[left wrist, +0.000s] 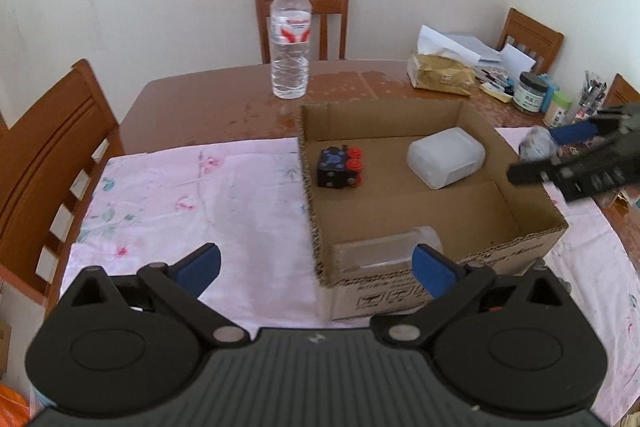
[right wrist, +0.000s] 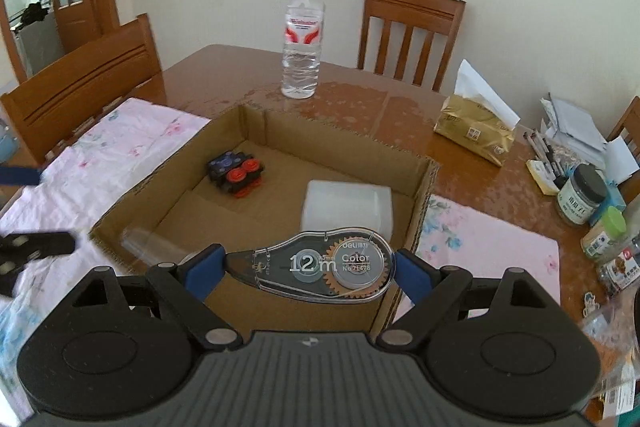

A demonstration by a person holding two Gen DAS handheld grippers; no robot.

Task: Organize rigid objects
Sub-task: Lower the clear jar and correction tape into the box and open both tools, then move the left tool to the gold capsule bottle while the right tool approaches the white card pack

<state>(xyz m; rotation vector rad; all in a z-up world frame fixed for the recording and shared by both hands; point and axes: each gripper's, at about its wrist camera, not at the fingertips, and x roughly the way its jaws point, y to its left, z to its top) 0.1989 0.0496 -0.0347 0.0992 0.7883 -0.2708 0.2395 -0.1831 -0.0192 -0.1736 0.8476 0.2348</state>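
An open cardboard box (left wrist: 540, 231) (right wrist: 424, 195) sits on the table. Inside lie a black toy with red wheels (left wrist: 340, 167) (right wrist: 236, 173), a white plastic tub (left wrist: 446, 157) (right wrist: 346, 207) and a clear plastic container (left wrist: 380, 253) (right wrist: 148, 247) at the near wall. My left gripper (left wrist: 316, 267) stands open and empty over the box's near left corner. My right gripper (right wrist: 308, 267) is shut on a clear correction tape dispenser (right wrist: 324, 267), held above the box's near edge. In the left wrist view the right gripper (left wrist: 560, 155) shows blurred at the right, over the box's right wall.
A water bottle (left wrist: 290, 39) (right wrist: 302, 39) stands behind the box. A pink floral cloth (left wrist: 192, 203) (right wrist: 120, 143) covers the near table. A tissue pack (left wrist: 440, 73) (right wrist: 476, 131), jars (right wrist: 580, 195) and papers crowd the right side. Wooden chairs (left wrist: 56, 147) (right wrist: 412, 35) surround the table.
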